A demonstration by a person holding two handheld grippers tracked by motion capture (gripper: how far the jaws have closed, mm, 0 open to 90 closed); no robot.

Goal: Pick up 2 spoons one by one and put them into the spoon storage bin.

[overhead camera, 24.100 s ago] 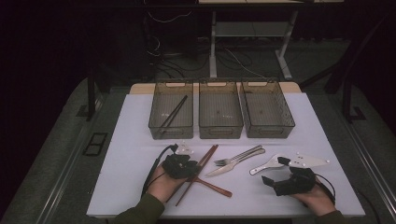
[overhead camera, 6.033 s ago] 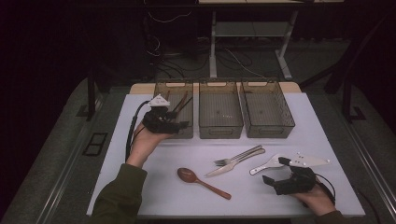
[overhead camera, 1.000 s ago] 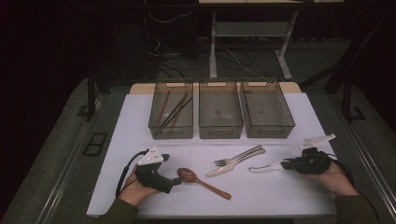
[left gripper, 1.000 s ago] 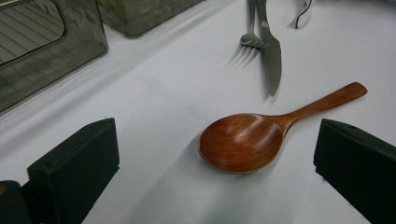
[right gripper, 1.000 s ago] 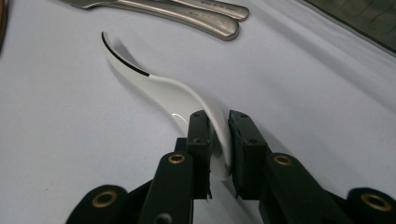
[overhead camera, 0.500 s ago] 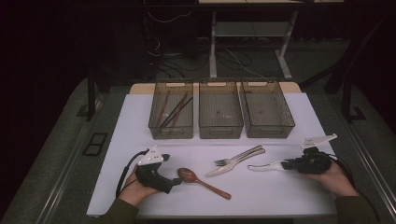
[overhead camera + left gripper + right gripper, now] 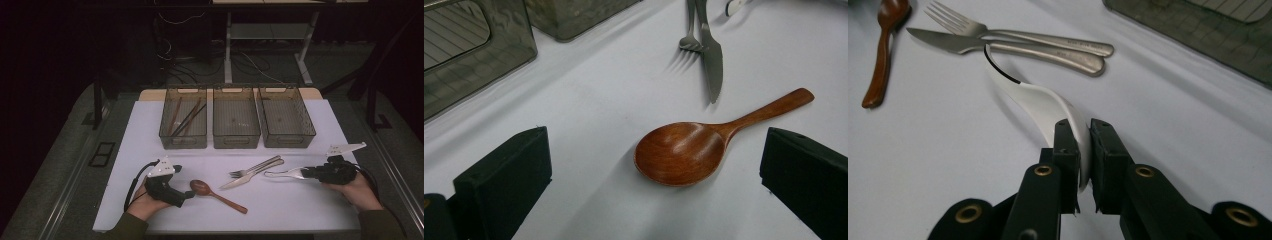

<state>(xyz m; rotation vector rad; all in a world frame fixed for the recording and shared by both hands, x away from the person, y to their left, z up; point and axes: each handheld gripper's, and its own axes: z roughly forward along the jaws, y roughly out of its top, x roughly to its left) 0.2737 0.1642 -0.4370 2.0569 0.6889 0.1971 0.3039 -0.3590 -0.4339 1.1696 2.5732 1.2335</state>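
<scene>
A brown wooden spoon lies on the white table, its bowl between the wide-apart jaws of my left gripper, which is open and touches nothing. My left gripper sits at the front left in the high view. At the front right, my right gripper is shut on the handle of a white spoon, held on its edge just above the table. In the high view the white spoon sticks out leftward from my right gripper. A metal fork and knife lie side by side mid-table.
Three smoky clear bins stand in a row at the back: the left bin holds several chopsticks, the middle bin and right bin look bare. Cables trail from both grippers. White table room lies in front of the bins.
My right gripper has stayed shut on the white spoon with barely any shift. The left gripper and the wooden spoon have kept still.
</scene>
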